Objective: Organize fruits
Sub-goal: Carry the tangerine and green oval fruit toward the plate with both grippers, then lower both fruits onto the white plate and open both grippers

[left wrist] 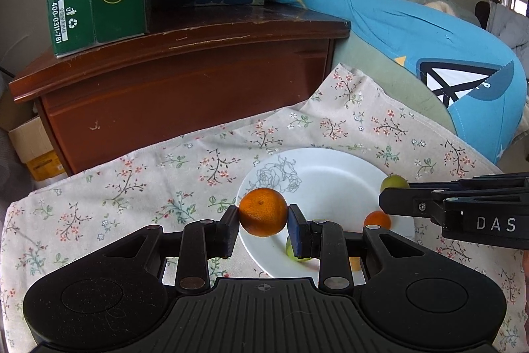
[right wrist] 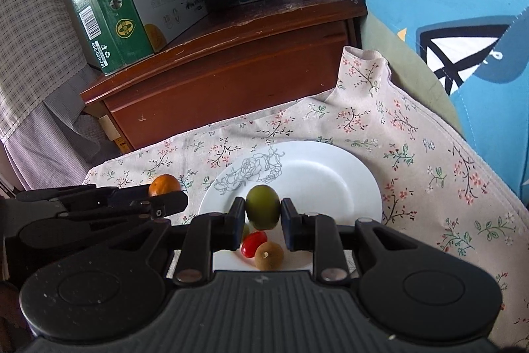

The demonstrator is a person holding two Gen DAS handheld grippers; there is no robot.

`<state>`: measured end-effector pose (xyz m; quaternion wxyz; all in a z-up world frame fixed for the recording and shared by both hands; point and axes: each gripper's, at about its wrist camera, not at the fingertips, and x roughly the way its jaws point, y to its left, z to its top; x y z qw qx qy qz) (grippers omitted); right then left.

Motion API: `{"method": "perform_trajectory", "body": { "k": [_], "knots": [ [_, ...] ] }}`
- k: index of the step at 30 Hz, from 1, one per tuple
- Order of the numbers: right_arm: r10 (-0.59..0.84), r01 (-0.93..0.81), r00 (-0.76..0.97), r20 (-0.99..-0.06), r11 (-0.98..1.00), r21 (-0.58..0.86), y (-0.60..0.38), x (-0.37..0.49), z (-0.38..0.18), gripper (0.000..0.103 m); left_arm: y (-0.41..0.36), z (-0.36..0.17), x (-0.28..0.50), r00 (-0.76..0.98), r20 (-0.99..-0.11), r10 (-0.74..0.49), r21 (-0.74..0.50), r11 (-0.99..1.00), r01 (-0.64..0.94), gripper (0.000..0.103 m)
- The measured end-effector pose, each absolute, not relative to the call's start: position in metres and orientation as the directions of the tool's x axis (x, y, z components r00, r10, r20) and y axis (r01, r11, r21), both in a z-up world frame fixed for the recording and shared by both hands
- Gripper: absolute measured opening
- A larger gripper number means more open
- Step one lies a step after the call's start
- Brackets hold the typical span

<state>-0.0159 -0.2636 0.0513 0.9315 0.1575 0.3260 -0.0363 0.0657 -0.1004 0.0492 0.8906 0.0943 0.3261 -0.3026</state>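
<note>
Fruits are split between both grippers above the white plate (right wrist: 330, 174) on the floral cloth (left wrist: 148, 174): the left gripper (left wrist: 263, 214) has its jaws clamped on an orange (left wrist: 263, 211), the right gripper (right wrist: 263, 212) pinches a green fruit (right wrist: 263, 206). A red tomato (right wrist: 251, 243) and a brown fruit (right wrist: 268, 255) lie on the plate.

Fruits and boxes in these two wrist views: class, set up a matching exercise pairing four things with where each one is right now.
Things:
1. round orange mandarin
2. oval green fruit
3. small red tomato
4. green cardboard milk box

Places:
A. on the brown wooden cabinet
B. lying on the white round plate
C. in the left claw
D. in the right claw

Pairs: 1-C, 2-D, 3-B, 4-A
</note>
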Motion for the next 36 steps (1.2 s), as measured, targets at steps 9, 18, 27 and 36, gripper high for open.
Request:
{"method": "perform_trajectory", "body": {
  "k": [9, 18, 27, 36],
  "knots": [
    [0.050, 0.189, 0.756, -0.652, 0.938, 0.290, -0.274, 0.006, 0.036, 0.023, -0.113, 0.037, 0.083, 0.584, -0.652, -0.483, -0.047, 0.795, 0.605, 0.029],
    [0.051, 0.195, 0.722, -0.690, 0.942, 0.274, -0.277, 0.021, 0.019, 0.023, -0.121, 0.021, 0.095, 0.555, -0.681, -0.477, -0.060, 0.792, 0.607, 0.029],
    [0.030, 0.232, 0.715, -0.699, 0.932, 0.278, -0.284, 0.026, 0.012, 0.028, -0.121, 0.024, 0.094, 0.579, -0.668, -0.468, -0.047, 0.803, 0.594, 0.052],
    [0.011, 0.253, 0.742, -0.670, 0.921, 0.295, -0.290, 0.021, 0.025, 0.036, -0.114, 0.056, 0.079, 0.632, -0.631, -0.450, -0.012, 0.820, 0.572, 0.081]
  ]
}}
